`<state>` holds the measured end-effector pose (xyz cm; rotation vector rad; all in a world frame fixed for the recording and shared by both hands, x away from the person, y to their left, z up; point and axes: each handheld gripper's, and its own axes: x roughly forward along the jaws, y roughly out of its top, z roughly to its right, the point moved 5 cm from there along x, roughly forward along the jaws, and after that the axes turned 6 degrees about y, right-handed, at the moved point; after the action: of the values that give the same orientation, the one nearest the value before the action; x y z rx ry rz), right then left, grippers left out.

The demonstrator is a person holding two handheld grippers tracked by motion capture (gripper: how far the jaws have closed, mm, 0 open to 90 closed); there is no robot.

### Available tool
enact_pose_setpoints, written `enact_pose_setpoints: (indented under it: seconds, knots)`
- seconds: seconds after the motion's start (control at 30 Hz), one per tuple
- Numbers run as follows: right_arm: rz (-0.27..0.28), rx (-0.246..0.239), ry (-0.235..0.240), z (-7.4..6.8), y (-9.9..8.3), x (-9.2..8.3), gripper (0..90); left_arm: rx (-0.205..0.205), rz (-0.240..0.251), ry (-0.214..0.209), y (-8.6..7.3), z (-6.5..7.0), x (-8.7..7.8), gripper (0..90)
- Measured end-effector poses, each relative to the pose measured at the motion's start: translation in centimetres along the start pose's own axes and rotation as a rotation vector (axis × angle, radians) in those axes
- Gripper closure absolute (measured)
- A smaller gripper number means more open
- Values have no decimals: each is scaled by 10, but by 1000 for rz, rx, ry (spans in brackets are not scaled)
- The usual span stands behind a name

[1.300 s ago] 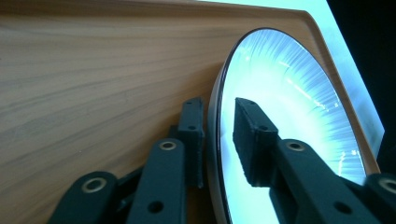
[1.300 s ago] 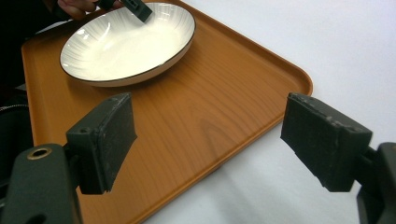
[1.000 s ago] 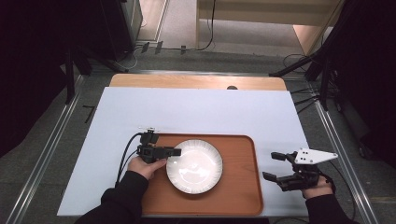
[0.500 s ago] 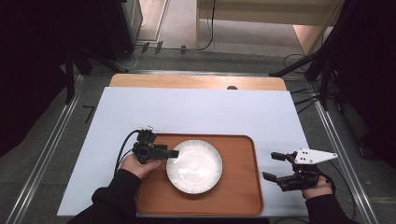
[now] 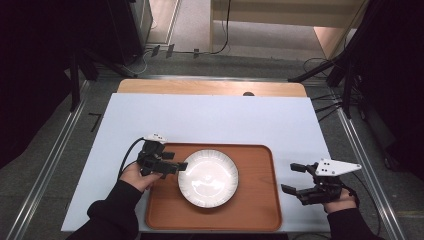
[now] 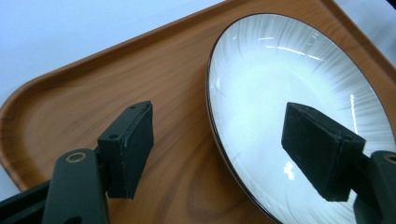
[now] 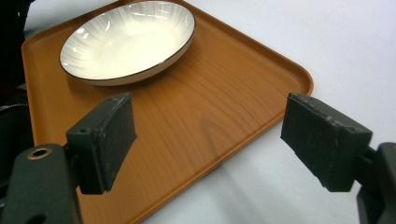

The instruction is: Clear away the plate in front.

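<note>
We see left claw (image 5: 179, 166) just opened wide astride plate (image 5: 208, 177) rim, near edge cut off | right claw (image 5: 296, 178) wide, empty, beside tray (image 5: 255, 200)

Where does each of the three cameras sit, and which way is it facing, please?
High view: above the person's side, looking forward and down on the table; both forearms, left gripper, right gripper.
Left gripper view: rides that gripper, open jaws straddling the plate rim over the tray.
Right gripper view: rides that gripper, open jaws facing the tray's corner.
All three share plate and tray.
</note>
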<state>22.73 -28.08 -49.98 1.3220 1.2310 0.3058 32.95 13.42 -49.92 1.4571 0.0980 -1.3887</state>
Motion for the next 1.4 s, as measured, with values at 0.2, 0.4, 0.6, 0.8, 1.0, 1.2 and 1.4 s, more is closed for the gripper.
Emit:
enact_pose_setpoints:
  seconds: [0.2, 0.4, 0.6, 0.8, 1.0, 1.2, 1.4]
  knots:
    - [-3, 0, 1, 0, 0, 0, 185, 79, -5, 37, -5, -1, -6, 235]
    - [0, 1, -1, 0, 0, 0, 185, 133, 5, 49, -10, -6, -12, 199]
    - [1, 2, -2, 0, 0, 0, 185, 115, 11, 56, -13, -15, -21, 210]
    - [-1, 2, -2, 0, 0, -1, 185, 111, 53, 64, -14, -25, -32, 210]
    - [-1, 6, -2, 0, 0, -1, 185, 127, 76, 72, -20, -34, -42, 212]
    - [0, 8, -2, 0, 0, -1, 185, 141, 105, 89, -25, -44, -52, 212]
    - [7, 13, 2, 0, 0, -1, 185, 147, 133, 83, -34, -53, -61, 211]
